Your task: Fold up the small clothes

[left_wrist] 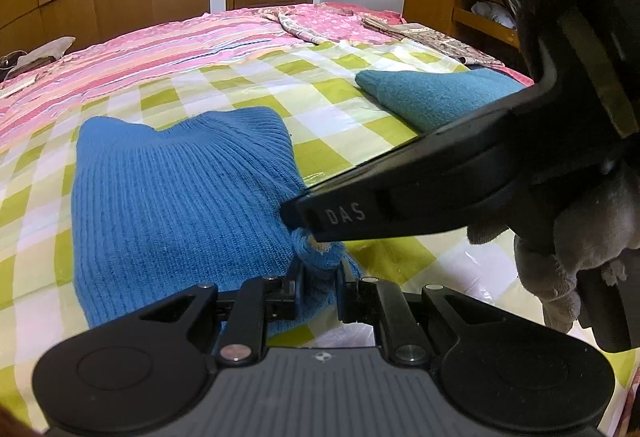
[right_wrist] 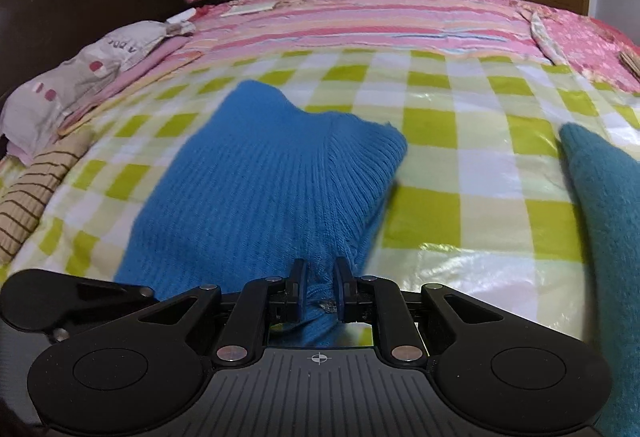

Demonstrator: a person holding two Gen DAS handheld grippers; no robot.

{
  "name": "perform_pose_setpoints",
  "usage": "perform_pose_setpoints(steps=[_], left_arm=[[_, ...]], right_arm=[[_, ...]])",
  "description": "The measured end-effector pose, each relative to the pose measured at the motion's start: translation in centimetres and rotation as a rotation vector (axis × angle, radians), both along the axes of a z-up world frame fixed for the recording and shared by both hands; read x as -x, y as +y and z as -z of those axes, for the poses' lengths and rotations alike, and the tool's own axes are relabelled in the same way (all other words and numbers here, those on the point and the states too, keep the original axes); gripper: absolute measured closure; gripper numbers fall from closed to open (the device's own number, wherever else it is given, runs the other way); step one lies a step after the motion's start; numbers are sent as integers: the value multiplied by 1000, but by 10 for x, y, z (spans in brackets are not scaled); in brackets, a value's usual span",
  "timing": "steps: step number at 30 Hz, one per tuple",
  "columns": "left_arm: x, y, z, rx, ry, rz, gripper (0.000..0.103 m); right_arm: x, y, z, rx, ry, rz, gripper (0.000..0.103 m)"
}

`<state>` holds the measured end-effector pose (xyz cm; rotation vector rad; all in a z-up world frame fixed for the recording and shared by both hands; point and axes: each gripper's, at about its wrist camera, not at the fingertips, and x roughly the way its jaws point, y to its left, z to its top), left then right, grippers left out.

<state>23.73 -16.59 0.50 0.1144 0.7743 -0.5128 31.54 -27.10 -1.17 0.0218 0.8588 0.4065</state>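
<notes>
Sweater (left_wrist: pixel 176 193), blue ribbed knit, on checked sheet (left_wrist: pixel 340 109); near edge pinched by left gripper (left_wrist: pixel 320 273) and right gripper (right_wrist: pixel 320 277). Teal garment (left_wrist: pixel 432 97) beside.

A blue ribbed knit garment (left_wrist: pixel 176 197) lies folded on a green-checked sheet (left_wrist: pixel 328 153) on the bed; a folded teal garment (left_wrist: pixel 432 97) rests apart.

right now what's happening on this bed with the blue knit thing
A person is folding a bright blue ribbed knit garment on a green-and-white checked plastic sheet spread over the bed. The left gripper and right gripper each pinch its near edge, close together. A teal folded knit garment lies off to the side.
</notes>
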Motion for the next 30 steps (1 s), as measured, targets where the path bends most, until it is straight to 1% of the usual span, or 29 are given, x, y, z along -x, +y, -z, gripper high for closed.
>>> perform_pose_setpoints(steps=[2, 5, 16, 21, 28, 30], left_arm=[[-1, 1, -1, 1, 2, -2, 84], [0, 3, -3, -3, 1, -6, 84], [10, 19, -14, -34, -26, -22, 83], [15, 30, -19, -53, -46, -38, 83], [16, 55, -22, -72, -59, -85, 83], [15, 64, -22, -67, -54, -107, 83]], right_arm=[[0, -2, 3, 9, 5, 8, 87], [0, -4, 7, -2, 14, 19, 82], [1, -7, 10, -10, 11, 49, 81], [2, -1, 9, 21, -1, 51, 81], [4, 1, 8, 34, -7, 65, 81], [4, 2, 8, 38, -11, 70, 81]])
